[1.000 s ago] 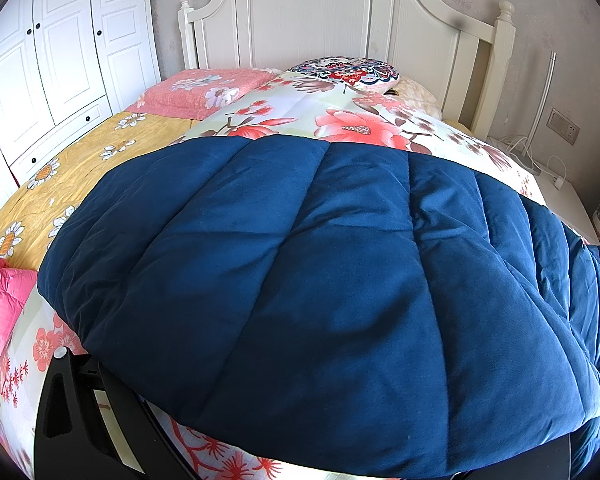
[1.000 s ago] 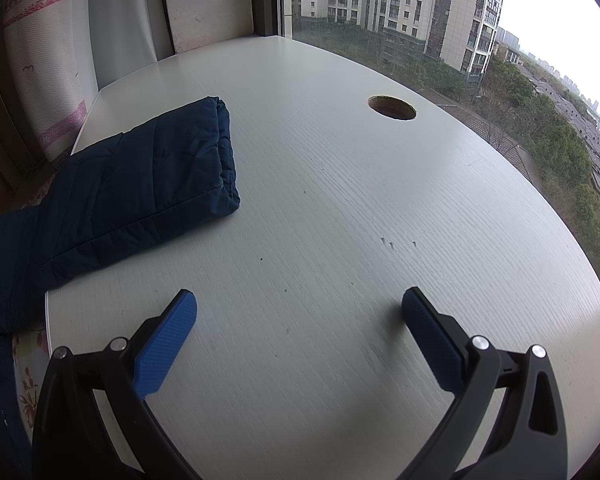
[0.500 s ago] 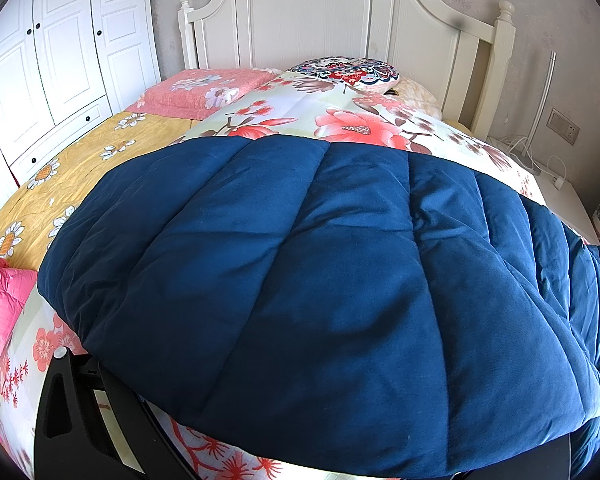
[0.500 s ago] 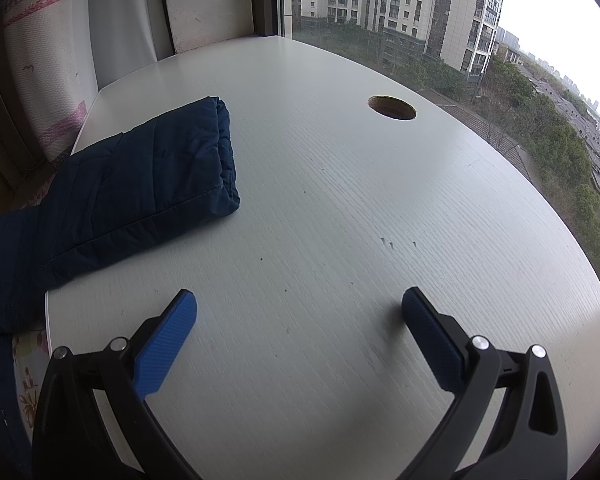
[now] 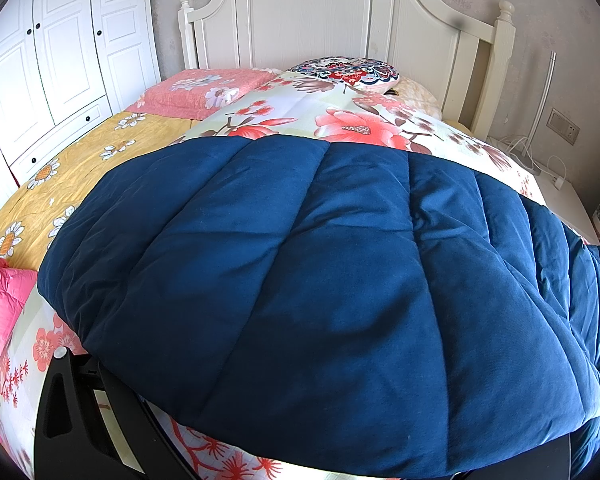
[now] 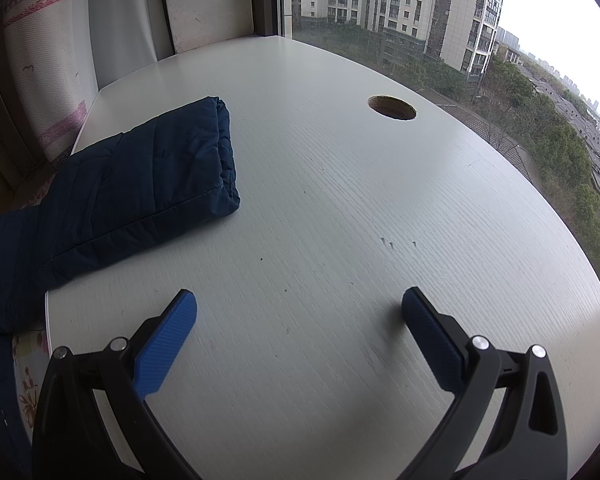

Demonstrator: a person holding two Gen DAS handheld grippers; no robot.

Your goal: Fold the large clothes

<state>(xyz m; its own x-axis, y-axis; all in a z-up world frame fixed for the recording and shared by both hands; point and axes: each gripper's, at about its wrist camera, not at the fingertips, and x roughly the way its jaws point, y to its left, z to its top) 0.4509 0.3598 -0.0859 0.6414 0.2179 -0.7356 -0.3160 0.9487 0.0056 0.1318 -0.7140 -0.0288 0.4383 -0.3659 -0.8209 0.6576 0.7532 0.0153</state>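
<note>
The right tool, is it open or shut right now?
Open. The right tool has its two blue fingers spread wide above the white desk, with nothing between them.

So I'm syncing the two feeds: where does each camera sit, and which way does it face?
Left wrist: on the left gripper, low over the bed, facing the headboard; the navy padded garment hides the fingertips.
Right wrist: on the right gripper, open over the white desk, facing the window.
Shared: the navy garment, its sleeve on the desk.
</note>
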